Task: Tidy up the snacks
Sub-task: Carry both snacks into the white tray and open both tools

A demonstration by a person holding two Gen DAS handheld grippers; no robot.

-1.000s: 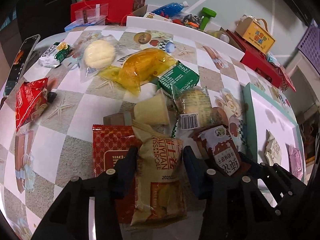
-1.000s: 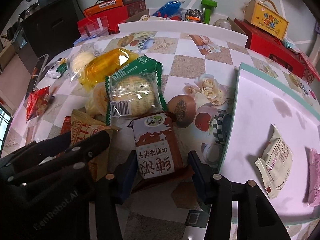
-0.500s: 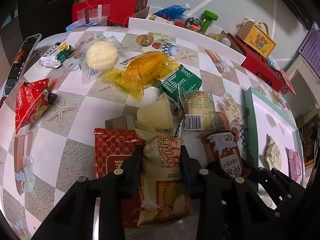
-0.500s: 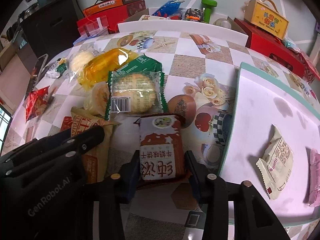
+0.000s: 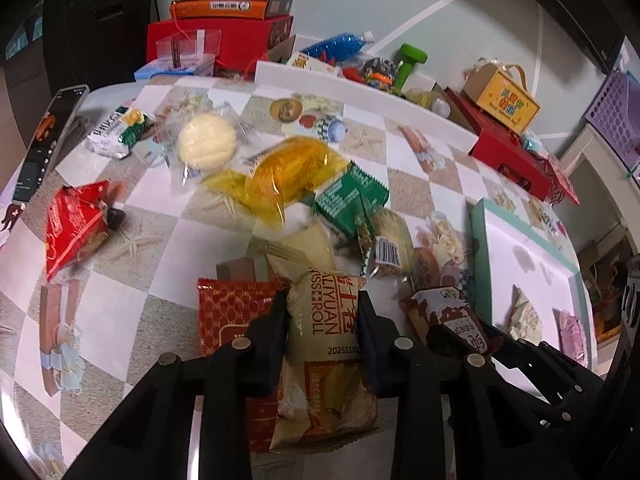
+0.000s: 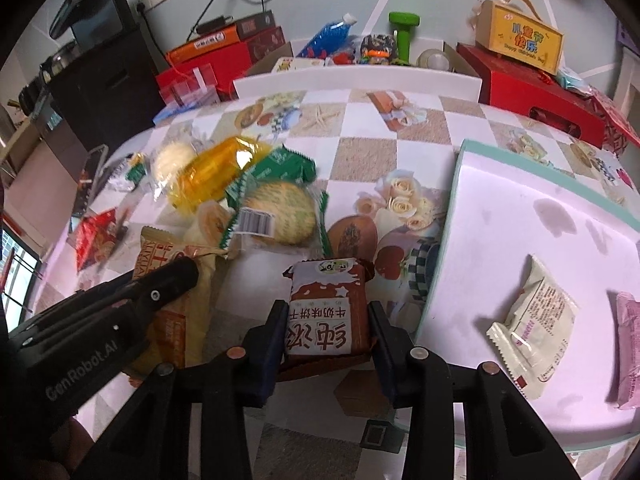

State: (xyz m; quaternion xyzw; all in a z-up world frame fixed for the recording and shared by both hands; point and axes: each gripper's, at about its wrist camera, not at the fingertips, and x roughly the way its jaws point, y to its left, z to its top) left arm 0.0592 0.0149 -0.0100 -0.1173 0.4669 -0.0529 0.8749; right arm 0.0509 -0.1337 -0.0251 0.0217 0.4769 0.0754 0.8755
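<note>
My left gripper is shut on a tan swiss roll packet, which lies over a red patterned packet. My right gripper is shut on a brown milk biscuit packet; the same packet shows to the right in the left wrist view. The left gripper appears at the left of the right wrist view. A pile of snacks lies beyond: a green-edged biscuit pack, a yellow bag and a round pale bun. A white tray with a teal rim sits to the right.
On the tray lie a cream sachet and a pink packet. A red snack bag and a phone lie at the table's left. Red boxes, a blue bottle and a green dumbbell crowd the far edge.
Both grippers' jaws have closed in, the left onto the swiss roll packet and the right onto the brown biscuit packet. Neither hand has shifted much.
</note>
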